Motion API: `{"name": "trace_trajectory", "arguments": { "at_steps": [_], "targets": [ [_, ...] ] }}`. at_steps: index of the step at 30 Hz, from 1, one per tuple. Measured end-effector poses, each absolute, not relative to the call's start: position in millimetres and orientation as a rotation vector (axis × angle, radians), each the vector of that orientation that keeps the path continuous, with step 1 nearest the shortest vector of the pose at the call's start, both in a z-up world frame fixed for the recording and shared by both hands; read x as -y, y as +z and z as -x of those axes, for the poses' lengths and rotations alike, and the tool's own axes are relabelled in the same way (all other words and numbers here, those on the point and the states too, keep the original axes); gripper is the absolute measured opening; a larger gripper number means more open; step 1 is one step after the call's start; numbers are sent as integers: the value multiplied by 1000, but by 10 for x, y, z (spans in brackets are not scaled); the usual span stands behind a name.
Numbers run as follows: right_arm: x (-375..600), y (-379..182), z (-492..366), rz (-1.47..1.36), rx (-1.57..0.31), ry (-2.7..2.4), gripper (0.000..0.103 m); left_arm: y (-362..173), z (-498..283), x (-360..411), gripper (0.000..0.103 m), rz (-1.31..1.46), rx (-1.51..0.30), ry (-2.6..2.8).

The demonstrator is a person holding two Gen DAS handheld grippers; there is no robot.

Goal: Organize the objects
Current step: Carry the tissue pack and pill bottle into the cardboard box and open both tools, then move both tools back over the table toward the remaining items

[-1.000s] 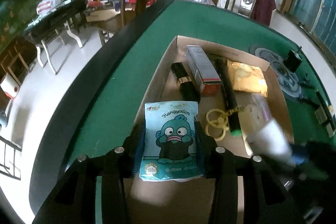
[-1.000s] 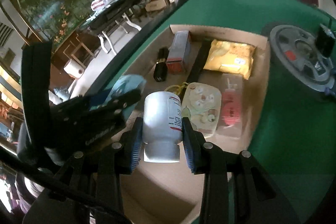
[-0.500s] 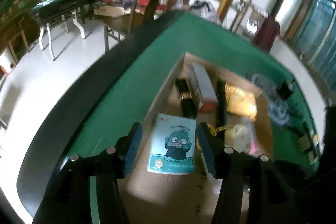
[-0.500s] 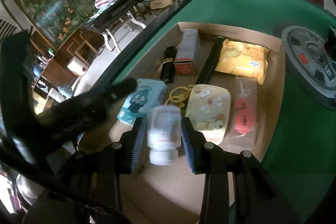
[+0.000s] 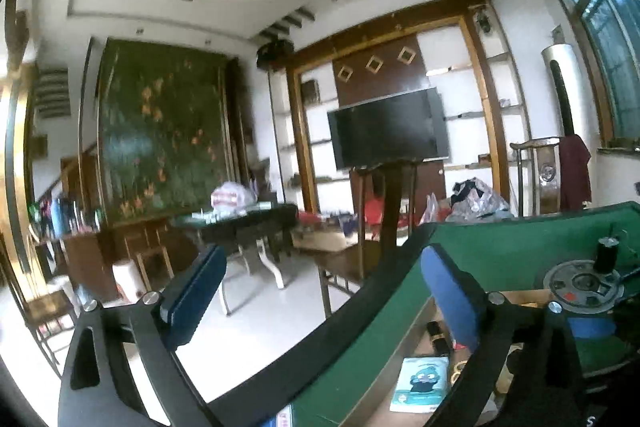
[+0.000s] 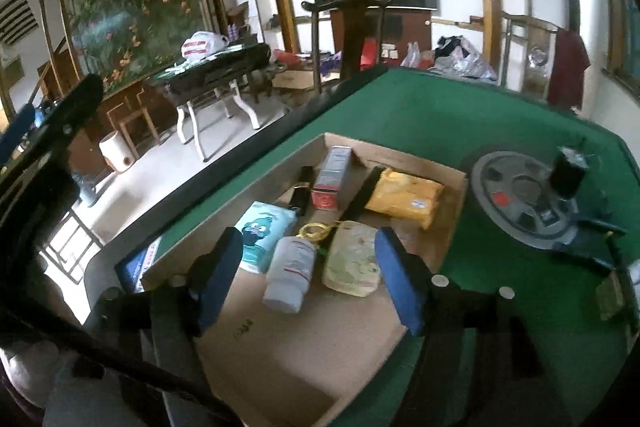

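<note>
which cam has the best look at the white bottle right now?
Right wrist. The white bottle lies on its side in the cardboard box, whole and unblocked between the open right gripper fingers, which do not touch it. Left wrist points out at the room; no bottle shows there.

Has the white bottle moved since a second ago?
Yes. The right gripper has just opened, leaving the white bottle lying in the cardboard box beside the blue packet.

My right gripper [image 6: 310, 277] has just been opening, its jaws now clear of the white bottle [image 6: 290, 273] lying in the cardboard tray [image 6: 304, 343]; blue cartoon packet [image 6: 264, 235] at its ten o'clock.
</note>
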State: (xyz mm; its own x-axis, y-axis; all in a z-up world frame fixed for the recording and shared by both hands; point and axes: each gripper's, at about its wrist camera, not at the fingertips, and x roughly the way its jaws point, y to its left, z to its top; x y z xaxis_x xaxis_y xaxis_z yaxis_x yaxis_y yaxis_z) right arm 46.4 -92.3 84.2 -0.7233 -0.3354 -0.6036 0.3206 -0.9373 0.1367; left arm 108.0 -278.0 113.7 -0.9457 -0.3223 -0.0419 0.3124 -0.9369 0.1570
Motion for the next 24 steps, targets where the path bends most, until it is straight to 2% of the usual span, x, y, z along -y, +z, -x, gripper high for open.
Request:
{"name": "trace_trajectory", "arguments": {
  "at_steps": [24],
  "targets": [
    [-414, 911, -953, -871, 318, -2836, 69, 1300, -1479, 1523, 96, -109, 408, -2984]
  ]
}}
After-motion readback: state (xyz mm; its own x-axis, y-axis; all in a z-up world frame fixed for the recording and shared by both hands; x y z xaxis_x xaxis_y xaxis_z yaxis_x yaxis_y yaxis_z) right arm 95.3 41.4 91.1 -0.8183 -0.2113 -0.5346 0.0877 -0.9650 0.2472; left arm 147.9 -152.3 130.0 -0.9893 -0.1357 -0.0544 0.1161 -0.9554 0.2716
